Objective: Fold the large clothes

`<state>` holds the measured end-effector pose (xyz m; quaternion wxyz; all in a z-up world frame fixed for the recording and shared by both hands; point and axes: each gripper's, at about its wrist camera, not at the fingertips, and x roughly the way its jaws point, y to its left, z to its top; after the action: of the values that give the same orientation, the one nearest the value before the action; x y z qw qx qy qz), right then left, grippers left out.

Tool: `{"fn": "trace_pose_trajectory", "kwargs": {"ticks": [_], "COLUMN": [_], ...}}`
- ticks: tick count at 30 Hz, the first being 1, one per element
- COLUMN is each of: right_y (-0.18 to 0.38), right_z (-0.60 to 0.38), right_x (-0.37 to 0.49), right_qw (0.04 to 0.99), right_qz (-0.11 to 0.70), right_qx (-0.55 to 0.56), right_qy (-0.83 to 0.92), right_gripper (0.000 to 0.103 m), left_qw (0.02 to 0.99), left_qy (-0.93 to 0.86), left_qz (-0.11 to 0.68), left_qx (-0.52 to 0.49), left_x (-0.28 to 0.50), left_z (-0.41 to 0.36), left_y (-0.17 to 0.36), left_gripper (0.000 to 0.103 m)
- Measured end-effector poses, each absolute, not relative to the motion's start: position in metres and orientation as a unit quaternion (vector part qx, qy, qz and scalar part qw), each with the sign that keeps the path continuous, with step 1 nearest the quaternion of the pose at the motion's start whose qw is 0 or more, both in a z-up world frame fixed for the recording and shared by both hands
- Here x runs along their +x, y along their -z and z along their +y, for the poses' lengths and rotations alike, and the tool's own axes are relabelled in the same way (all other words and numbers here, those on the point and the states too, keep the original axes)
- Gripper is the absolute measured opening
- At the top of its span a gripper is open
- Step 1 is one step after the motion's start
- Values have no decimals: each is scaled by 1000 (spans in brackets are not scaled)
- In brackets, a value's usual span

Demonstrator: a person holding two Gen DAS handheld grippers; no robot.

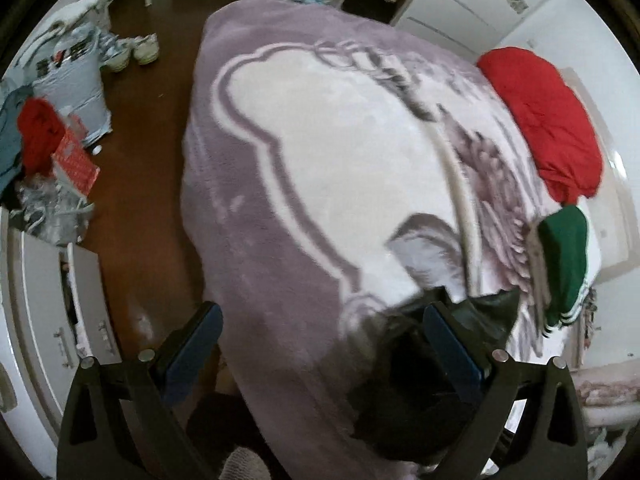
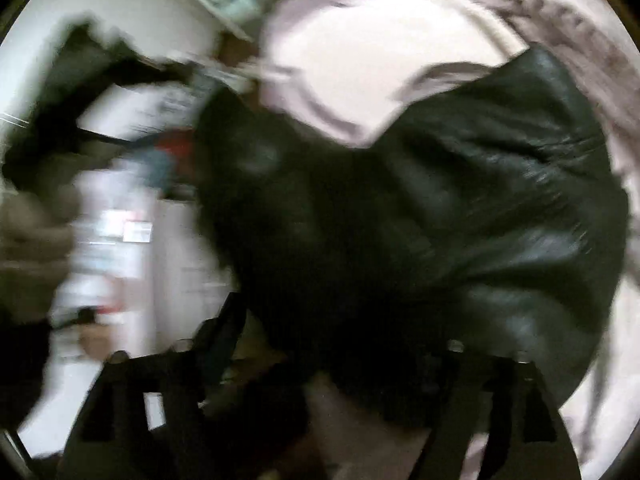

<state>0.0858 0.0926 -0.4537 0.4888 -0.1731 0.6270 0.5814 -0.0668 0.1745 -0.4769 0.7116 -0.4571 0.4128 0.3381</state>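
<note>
Both claws are hanging over a bed. Left gripper [image 1: 322, 344] is standing spread wide, its blue-padded fingers [image 1: 196, 344] well apart, with nothing between them but the mauve-and-cream blanket [image 1: 328, 148] below. Its right-hand finger is lying against a dark fold of the black leather jacket [image 1: 492, 312], which is bunching up at the near right part of the bed and crowding that finger; whether the pad is actually touching it, I cannot tell.

Right gripper [image 2: 336, 360] is showing only as a dark blurred frame at the bottom of its own view. The jacket [image 2: 460, 208] is filling most of that picture and covering the right-hand finger entirely, so whether this claw is spread or pinching the leather cannot be made out. The jacket is sprawling across the blanket [image 2: 352, 52], glossy and creased.

Other garments are sitting along the far right edge of the bed: a red garment [image 1: 548, 120] heaped up, and just beside it a green piece with white stripes [image 1: 564, 264], both well apart from the left claw. On the brown floor [image 1: 160, 128] to the left, a pair of pale sneakers [image 1: 134, 50], a grey printed bag [image 1: 72, 76], a red box [image 1: 76, 158] and another red cloth [image 1: 38, 136] are lying in a cluttered heap. White cabinets [image 1: 460, 4] are standing beyond the bed's far end.
</note>
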Motion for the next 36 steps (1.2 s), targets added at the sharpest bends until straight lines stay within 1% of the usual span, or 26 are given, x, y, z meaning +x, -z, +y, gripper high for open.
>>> {"fn": "trace_pose_trajectory", "kwargs": {"ticks": [2,3,4,5,7,9,10,12,13,14,18,19,20,21,22,23,24,27,29,31,33,35,36], "right_y": [435,431,421,426,461,511,535,582,592,602,617,614,609,603,602,610,625,656,663,654,638,618,610], "right_z": [68,58,31,20,-10,-27,-29,-27,-22,-13,2,2,-2,-4,-7,-10,-12,6,26,27,8,-1,-5], "right_x": [115,125,128,151,190,230,244,258,261,264,272,275,269,273,274,273,269,244,223,214,217,213,210], "right_qw": [446,441,449,473,522,534,521,456,438,414,351,346,358,394,410,396,366,333,322,340,379,421,431], "right_qz": [651,659,668,681,708,735,749,778,782,789,806,810,806,790,783,791,806,812,801,794,785,767,765], "right_qx": [-98,-73,-53,-39,-30,-6,6,50,56,54,38,36,20,-16,-33,-17,23,39,53,59,77,88,97], "right_qy": [-606,-604,-591,-558,-475,-418,-410,-430,-440,-450,-474,-471,-471,-470,-467,-467,-465,-478,-502,-500,-485,-475,-469], "right_gripper": [82,82,84,84,85,85,85,95,103,103,103,99,98,98,98,98,98,100,103,103,97,73,69], "left_qw": [720,725,728,729,728,722,718,710,707,704,693,691,690,690,692,693,695,697,699,701,702,701,701], "left_qy": [-339,-340,-338,-334,-326,-319,-315,-304,-301,-298,-281,-280,-279,-277,-274,-272,-270,-270,-271,-276,-282,-289,-291], "left_qz": [414,409,408,408,412,423,428,443,452,457,481,483,484,484,485,486,490,495,495,498,502,504,502], "left_qx": [-442,-436,-435,-437,-440,-445,-449,-454,-454,-454,-457,-459,-461,-461,-460,-457,-453,-442,-439,-430,-419,-414,-414], "left_x": [-63,-63,-62,-61,-59,-54,-51,-45,-42,-40,-33,-33,-34,-34,-34,-33,-32,-27,-25,-23,-20,-19,-18], "left_z": [173,172,173,172,168,162,158,146,139,135,118,116,116,115,114,114,113,113,114,115,116,117,118], "left_y": [467,461,459,458,466,478,486,506,513,518,540,541,540,539,538,537,538,539,539,540,541,540,539], "left_gripper": [102,102,102,102,102,102,102,102,102,102,102,102,102,102,102,102,102,102,102,102,102,102,102]}}
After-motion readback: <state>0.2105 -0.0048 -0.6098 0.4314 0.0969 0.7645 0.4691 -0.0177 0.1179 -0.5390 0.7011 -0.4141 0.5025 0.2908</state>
